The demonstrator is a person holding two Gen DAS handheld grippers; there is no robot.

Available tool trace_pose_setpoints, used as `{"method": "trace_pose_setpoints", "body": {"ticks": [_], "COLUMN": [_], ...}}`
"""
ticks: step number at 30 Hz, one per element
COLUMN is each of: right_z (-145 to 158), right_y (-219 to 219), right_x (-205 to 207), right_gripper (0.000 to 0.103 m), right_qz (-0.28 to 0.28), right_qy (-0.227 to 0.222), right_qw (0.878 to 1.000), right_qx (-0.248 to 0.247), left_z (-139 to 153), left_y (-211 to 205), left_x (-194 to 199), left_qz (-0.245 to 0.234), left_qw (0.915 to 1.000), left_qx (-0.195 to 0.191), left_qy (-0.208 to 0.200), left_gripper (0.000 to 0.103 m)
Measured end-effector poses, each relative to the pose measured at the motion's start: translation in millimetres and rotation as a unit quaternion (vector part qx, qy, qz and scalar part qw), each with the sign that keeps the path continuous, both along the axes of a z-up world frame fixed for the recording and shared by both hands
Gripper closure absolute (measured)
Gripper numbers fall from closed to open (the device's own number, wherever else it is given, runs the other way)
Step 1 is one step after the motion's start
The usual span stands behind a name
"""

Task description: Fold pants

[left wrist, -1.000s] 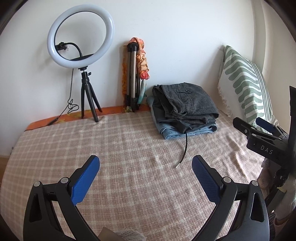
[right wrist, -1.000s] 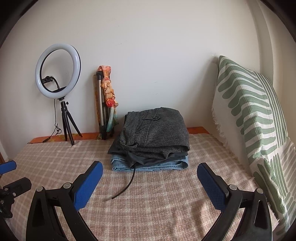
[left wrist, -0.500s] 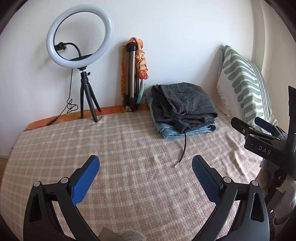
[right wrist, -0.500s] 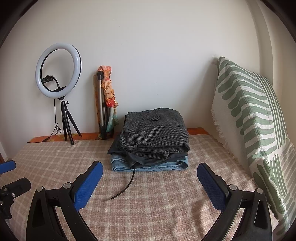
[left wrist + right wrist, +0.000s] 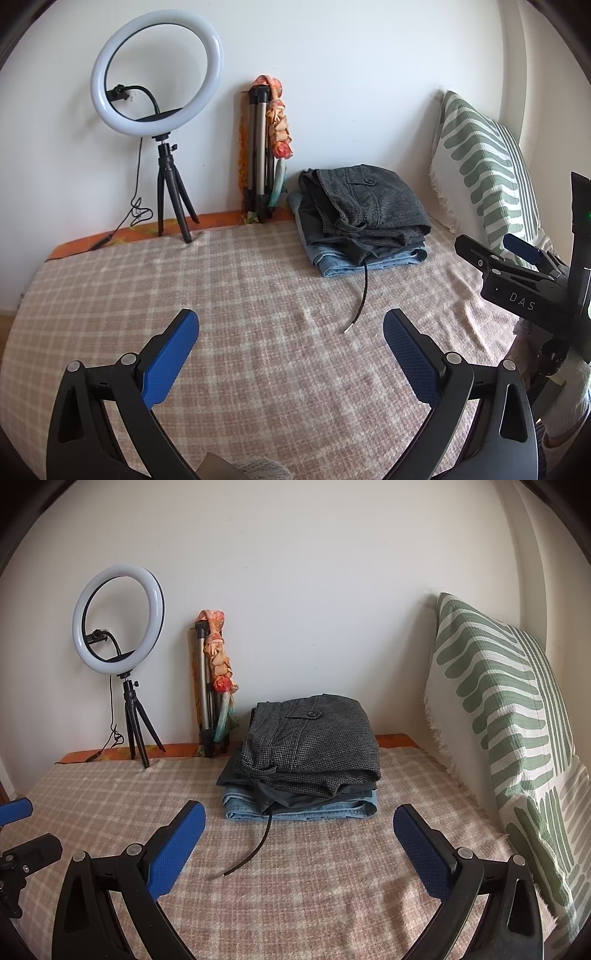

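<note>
The left gripper (image 5: pixel 290 341) hangs over the checked blanket (image 5: pixel 240 295) with its blue pads (image 5: pixel 170 360) spread wide and nothing between them. The right gripper (image 5: pixel 299 834) does likewise, fingers (image 5: pixel 421 851) wide apart and empty, pointing at the pile from closer in.

The pants (image 5: pixel 312 746) lie folded at the far end of the bed near the wall: a grey tweed pair on top, something dark under it, jeans (image 5: pixel 303 808) at the bottom. A black cord (image 5: pixel 255 849) trails out of the pile toward the grippers (its free end rests on the blanket).

Left of the pile a folded tripod (image 5: pixel 207 701) leans on the wall; a ring light (image 5: pixel 118 618) stands further left. A green-striped pillow (image 5: pixel 509 716) is propped at the right.
</note>
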State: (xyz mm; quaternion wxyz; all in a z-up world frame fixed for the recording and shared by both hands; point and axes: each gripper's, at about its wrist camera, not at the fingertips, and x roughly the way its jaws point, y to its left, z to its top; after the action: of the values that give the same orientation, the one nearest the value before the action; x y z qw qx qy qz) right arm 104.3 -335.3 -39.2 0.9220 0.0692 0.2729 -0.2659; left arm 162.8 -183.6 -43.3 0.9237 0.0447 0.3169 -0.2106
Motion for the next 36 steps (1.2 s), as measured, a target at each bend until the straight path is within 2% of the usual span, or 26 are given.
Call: {"method": "trace_pose_setpoints", "body": {"ticks": [36], "right_z": [-2.0], "right_y": [2.5], "right_x": [0.5], "right_gripper": [0.000], "right_qz": [0.003], "right_qy": [0.002], "right_qw": [1.000], "right_qx": [-0.001], "left_z": [4.1], "left_y": [3.3], "left_x": [-2.9], "left_qz": [-0.003], "left_qw": [0.9999], "left_qx": [0.004], "left_qy": [-0.010], "left_gripper": [0.003]}}
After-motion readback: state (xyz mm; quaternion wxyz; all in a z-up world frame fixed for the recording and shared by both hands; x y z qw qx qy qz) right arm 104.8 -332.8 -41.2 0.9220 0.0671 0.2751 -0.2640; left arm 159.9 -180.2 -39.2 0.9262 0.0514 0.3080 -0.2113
